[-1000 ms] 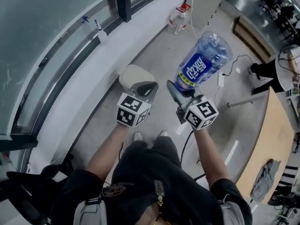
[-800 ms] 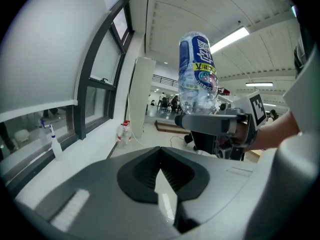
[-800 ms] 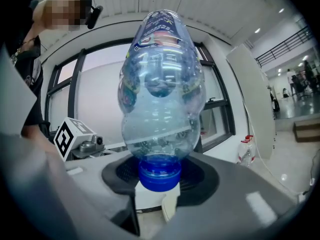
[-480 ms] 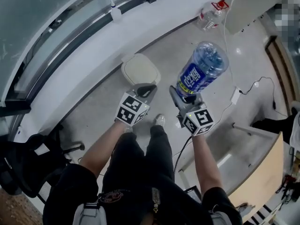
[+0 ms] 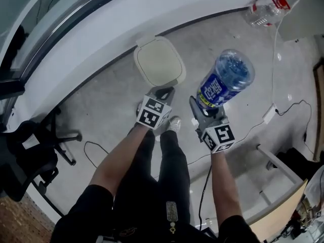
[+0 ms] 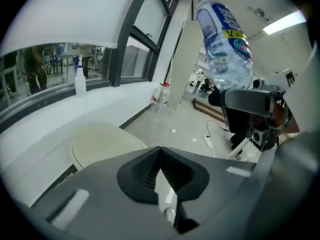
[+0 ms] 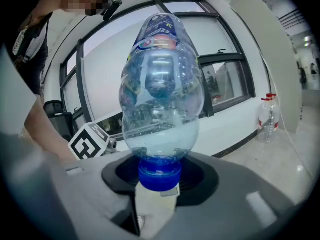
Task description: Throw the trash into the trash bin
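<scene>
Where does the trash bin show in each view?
Head view: trash bin upper centre, just ahead of the left gripper.
Left gripper view: trash bin lower left.
Right gripper view: not in it; the bottle fills it.
Shared landmark: the red-capped jug.

The plastic bottle (image 5: 226,80) I carry wears a blue label (image 5: 214,91) with big white characters and a yellow strip (image 6: 233,33) of small print; I can read neither.

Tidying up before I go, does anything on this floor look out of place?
A clear jug stands on the floor by the wall, and a power strip lies there with loose cables trailing. The bin is closed and looks fine.
</scene>
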A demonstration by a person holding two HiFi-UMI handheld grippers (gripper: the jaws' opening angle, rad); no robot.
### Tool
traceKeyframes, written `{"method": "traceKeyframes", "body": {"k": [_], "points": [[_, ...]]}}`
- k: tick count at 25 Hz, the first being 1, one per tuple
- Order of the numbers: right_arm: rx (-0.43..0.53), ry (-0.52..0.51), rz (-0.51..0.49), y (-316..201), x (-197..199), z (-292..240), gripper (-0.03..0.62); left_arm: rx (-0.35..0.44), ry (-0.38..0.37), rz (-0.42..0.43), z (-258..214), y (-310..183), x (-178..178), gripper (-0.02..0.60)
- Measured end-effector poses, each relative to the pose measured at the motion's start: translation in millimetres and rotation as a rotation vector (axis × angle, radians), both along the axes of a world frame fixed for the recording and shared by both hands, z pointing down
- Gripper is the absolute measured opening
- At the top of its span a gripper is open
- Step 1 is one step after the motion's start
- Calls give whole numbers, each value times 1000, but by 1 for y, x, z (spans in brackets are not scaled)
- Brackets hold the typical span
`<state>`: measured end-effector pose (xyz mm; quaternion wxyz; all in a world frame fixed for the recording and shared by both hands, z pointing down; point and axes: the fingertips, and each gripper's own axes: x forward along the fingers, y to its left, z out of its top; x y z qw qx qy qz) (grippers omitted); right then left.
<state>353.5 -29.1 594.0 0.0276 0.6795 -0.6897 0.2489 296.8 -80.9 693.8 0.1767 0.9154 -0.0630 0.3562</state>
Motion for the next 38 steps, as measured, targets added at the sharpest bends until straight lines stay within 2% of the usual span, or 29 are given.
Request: {"method": "traceKeyframes", "body": {"k": [5, 9, 17, 23, 32, 38], "points": [[-58, -9, -12, -10, 2, 75, 175, 1, -101, -69, 78, -9, -2, 3], [-103, -34, -36, -9, -6, 116, 175, 13, -164, -150, 119, -11, -8, 3], [-137, -75, -72, -4, -7, 136, 175, 24, -207, -267, 141, -16, 1, 3], [-141, -82, -59, -3, -4, 136, 175, 49, -312, -261, 146, -12, -1, 3], [-161, -70, -58, -1, -1, 134, 175, 32, -278, -266, 144, -9, -5, 2], [-268, -70, -120, -10, -6, 154, 175, 23, -234, -292, 126, -36, -7, 2]]}}
